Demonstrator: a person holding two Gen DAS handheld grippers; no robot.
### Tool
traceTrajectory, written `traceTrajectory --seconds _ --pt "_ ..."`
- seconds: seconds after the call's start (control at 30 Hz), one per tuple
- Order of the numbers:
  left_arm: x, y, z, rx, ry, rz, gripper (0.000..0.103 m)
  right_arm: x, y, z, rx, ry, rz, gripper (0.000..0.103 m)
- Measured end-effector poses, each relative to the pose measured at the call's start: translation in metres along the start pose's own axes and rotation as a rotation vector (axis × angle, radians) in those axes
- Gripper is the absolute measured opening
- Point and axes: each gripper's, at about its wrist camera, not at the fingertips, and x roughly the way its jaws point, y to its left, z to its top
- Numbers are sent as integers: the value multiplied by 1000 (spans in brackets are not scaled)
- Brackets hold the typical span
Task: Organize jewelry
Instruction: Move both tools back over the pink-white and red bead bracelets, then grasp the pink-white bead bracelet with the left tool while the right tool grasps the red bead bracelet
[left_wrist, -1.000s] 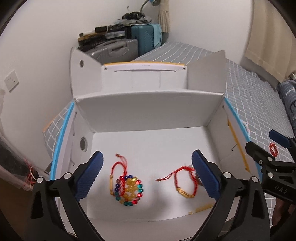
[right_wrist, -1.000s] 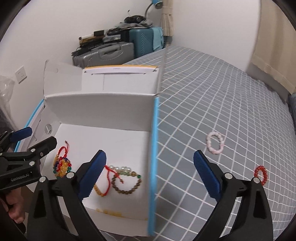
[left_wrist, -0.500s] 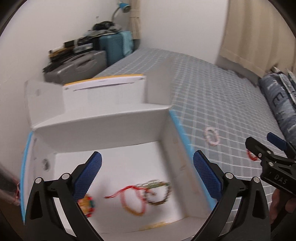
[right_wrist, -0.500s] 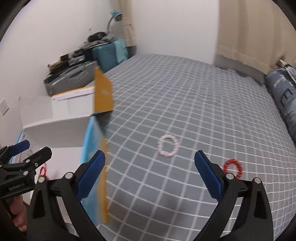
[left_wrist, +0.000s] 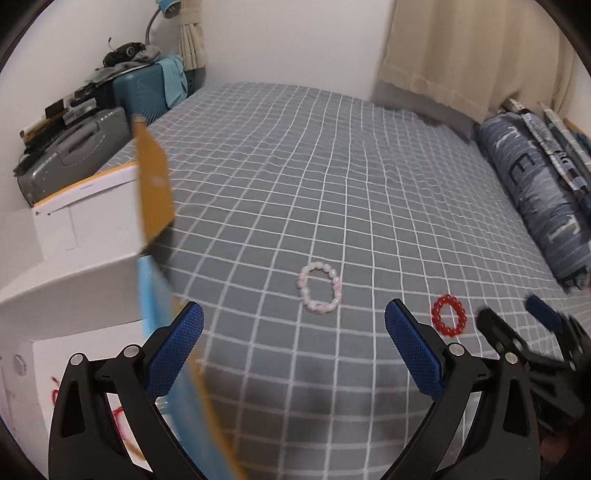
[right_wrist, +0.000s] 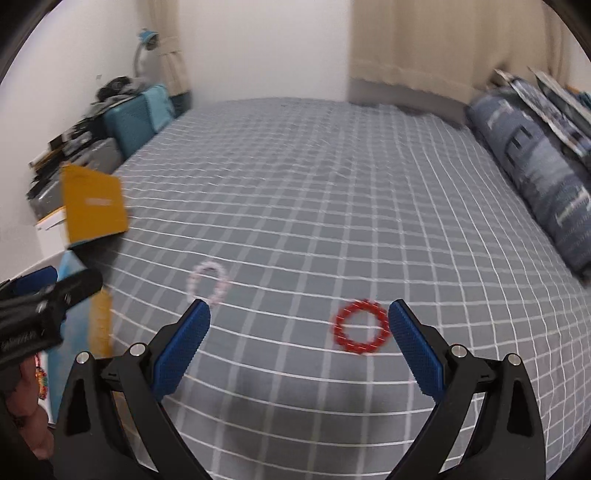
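White walls close in a bed under a grey checked sheet (left_wrist: 332, 177), beige curtains (left_wrist: 461, 48) hang behind, suitcases (left_wrist: 74, 151) stack up in the left corner.

Readable text is scarce. At about three o'clock in the left wrist view, a rolled blue bedding bundle (left_wrist: 535, 206) bears large pale letters, of which "T", "E" and "T" can be made out. The yellow box flap (left_wrist: 153, 188) carries a small pale mark, too blurred to read. Lettering on the left gripper's (right_wrist: 48, 299) body is illegible.
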Motion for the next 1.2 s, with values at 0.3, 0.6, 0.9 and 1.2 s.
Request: traceTrajectory --seconds 0.3,0.6,0.9,1.2 --pt "90 -45 12 -11 92 34 97 39 -62 -14 59 64 -53 93" --pt "165 -49 13 -2 204 143 97 92 -93 -23 88 145 -65 93" --pt "192 -41 -6 -37 244 163 97 122 -103 -35 128 209 -38 83" --pt "190 -47 -8 -42 235 154 81 141 -104 -46 142 267 -13 48"
